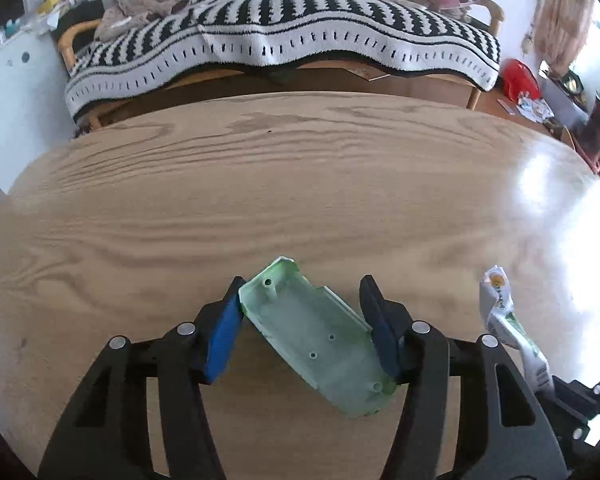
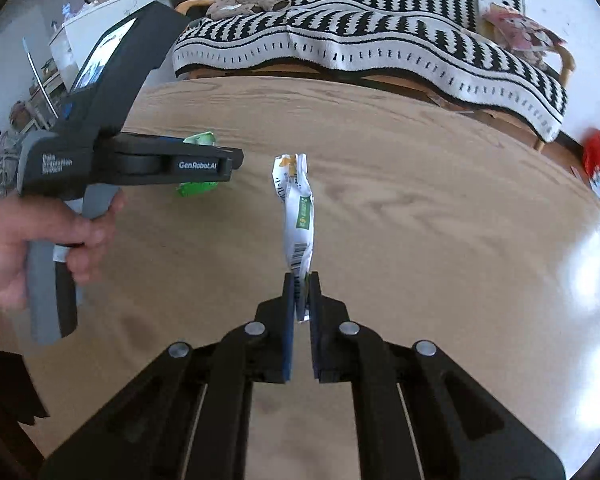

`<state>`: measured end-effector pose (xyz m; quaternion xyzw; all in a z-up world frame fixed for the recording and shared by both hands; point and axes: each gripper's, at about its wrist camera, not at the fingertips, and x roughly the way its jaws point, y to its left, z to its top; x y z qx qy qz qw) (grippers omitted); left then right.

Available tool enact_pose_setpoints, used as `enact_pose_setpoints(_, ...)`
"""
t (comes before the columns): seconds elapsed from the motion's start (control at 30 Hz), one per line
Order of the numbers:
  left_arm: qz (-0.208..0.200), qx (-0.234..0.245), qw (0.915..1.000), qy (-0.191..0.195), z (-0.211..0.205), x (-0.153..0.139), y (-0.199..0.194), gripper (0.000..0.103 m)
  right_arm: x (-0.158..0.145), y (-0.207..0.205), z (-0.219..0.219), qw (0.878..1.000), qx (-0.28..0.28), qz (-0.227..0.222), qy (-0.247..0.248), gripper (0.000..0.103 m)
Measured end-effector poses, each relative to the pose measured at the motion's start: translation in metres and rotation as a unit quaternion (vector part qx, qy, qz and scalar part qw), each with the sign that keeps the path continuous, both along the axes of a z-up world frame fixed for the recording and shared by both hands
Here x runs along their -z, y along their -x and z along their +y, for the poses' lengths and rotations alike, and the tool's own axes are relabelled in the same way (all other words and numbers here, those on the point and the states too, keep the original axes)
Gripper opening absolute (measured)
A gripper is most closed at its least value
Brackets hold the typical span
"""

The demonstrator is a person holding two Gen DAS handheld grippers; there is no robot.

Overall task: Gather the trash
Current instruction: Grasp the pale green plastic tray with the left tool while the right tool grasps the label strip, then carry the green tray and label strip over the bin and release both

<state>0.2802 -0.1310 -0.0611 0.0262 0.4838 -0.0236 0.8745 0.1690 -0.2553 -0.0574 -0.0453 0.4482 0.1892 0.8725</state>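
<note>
Trash pickup at the wooden worktop [image 1: 300, 184]: the right gripper [image 2: 301, 292] clamps a crumpled wrapper [image 2: 298, 216] aloft, while the left gripper's [image 1: 304, 320] fingers press a green plastic tray [image 1: 320, 340], ready for lifting.

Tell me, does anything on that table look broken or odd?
Yes. The green shell between the left gripper's fingers is a hollow plastic casing half with bare screw posts, lying askew on the table. The wrapper pinched in the right gripper is crumpled and empty-looking.
</note>
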Motion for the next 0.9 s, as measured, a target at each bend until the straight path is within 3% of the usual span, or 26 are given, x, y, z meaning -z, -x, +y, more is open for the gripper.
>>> enact_pose_setpoints(0.13,-0.005,0.026,0.9996,0.006,0.014,-0.022,0.061,0.057,-0.011,0.046,0.004,1.000,0.018,0.007,-0.020,0.007)
enact_pose_setpoints(0.23,-0.016,0.045,0.9988,0.010,0.035,-0.041,0.129,0.057,-0.018,0.084,0.011,0.999,0.026,0.009,-0.029,0.007)
enact_pose_setpoints(0.43,-0.038,0.057,0.9976,-0.005,0.076,-0.052,0.256,0.057,-0.028,0.179,0.032,0.999,0.016,-0.006,-0.040,0.007)
enact_pose_setpoints(0.5,-0.049,0.057,0.9971,-0.011,0.089,-0.047,0.298,0.057,-0.023,0.206,0.039,0.999,0.010,-0.005,-0.038,0.007)
enact_pose_setpoints(0.6,-0.036,0.050,0.9980,0.015,0.104,-0.029,0.342,0.057,-0.012,0.250,0.052,1.000,0.000,-0.007,-0.025,0.007)
enact_pose_setpoints(0.73,-0.005,0.047,0.9977,0.048,0.112,-0.007,0.378,0.057,0.004,0.298,0.059,1.000,-0.003,-0.001,-0.017,0.007)
enact_pose_setpoints(0.9,0.025,0.050,0.9954,0.077,0.106,0.015,0.399,0.057,0.025,0.343,0.055,0.999,0.013,0.038,-0.021,0.007)
